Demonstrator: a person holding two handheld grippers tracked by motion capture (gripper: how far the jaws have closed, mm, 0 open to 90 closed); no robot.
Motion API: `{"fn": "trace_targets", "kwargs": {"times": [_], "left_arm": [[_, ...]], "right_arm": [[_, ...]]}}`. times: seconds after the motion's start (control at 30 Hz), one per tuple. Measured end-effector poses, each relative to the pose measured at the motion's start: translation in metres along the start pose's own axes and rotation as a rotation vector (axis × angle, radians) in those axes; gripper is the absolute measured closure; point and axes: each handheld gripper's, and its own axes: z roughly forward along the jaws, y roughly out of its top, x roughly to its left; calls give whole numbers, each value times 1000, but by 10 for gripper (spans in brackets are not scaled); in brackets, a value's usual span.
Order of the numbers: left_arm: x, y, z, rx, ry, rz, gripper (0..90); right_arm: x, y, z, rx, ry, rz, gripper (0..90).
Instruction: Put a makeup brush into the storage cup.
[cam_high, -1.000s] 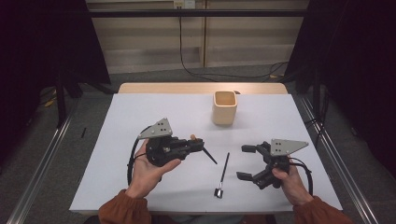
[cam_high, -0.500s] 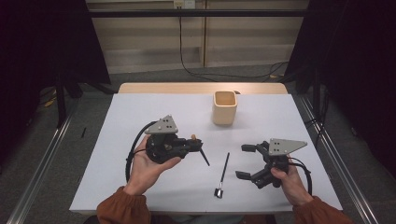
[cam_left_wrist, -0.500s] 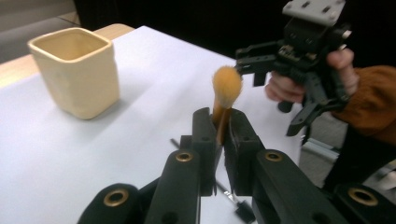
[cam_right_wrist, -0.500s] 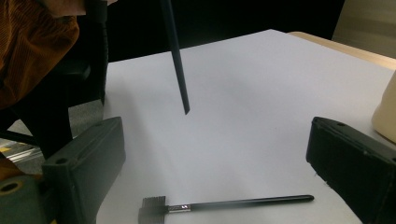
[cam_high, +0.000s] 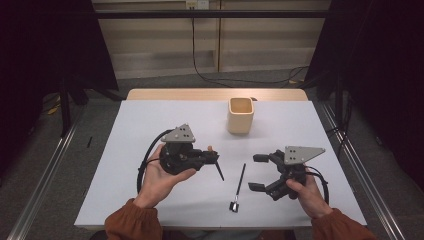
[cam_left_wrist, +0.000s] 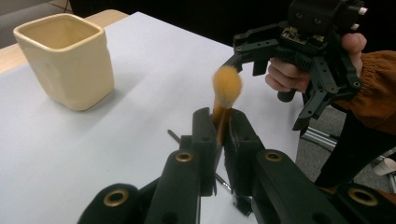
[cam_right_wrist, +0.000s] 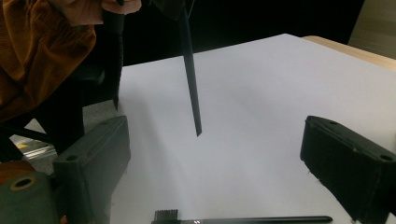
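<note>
My left gripper (cam_high: 212, 156) is shut on a makeup brush (cam_left_wrist: 226, 86) with a tuft of orange bristles and a thin black handle. It holds the brush above the middle of the white table (cam_high: 150, 125), handle (cam_right_wrist: 191, 84) slanting down and bristles poking up past the jaws. My right gripper (cam_high: 257, 172) rests at the front right, open, with nothing between its jaws. Between the two hands a thin black brush (cam_high: 239, 185) with a small head lies flat on the table. In the right gripper view this brush (cam_right_wrist: 243, 218) lies just below the jaws.
A cream square cup (cam_high: 240, 115) stands upright toward the back of the table, right of centre, and looks empty from what shows in the left gripper view. Metal rails run along both sides of the table. Dark curtains hang left and right.
The left hand has tipped its gripper a little, so the held brush's handle now slants more steeply downward. The right gripper has barely moved.
</note>
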Motion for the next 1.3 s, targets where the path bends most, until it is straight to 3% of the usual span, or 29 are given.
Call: {"fn": "trace_targets", "kwargs": {"times": [0.43,0.6,0.77,1.03,1.3], "left_arm": [[-5,8,14,-14,-41,-9,839],[-7,9,19,-11,-46,-7,839],[-8,7,20,-29,-52,-10,839],[-10,5,24,-29,-59,-20,839],[-10,5,26,-25,-59,-20,839]], "right_arm": [[2,21,7,17,34,-11,122],[4,22,19,61,73,-11,225],[3,28,21,37,84,-15,375],[4,31,35,50,106,-19,556],[3,32,38,62,97,-26,657]]}}
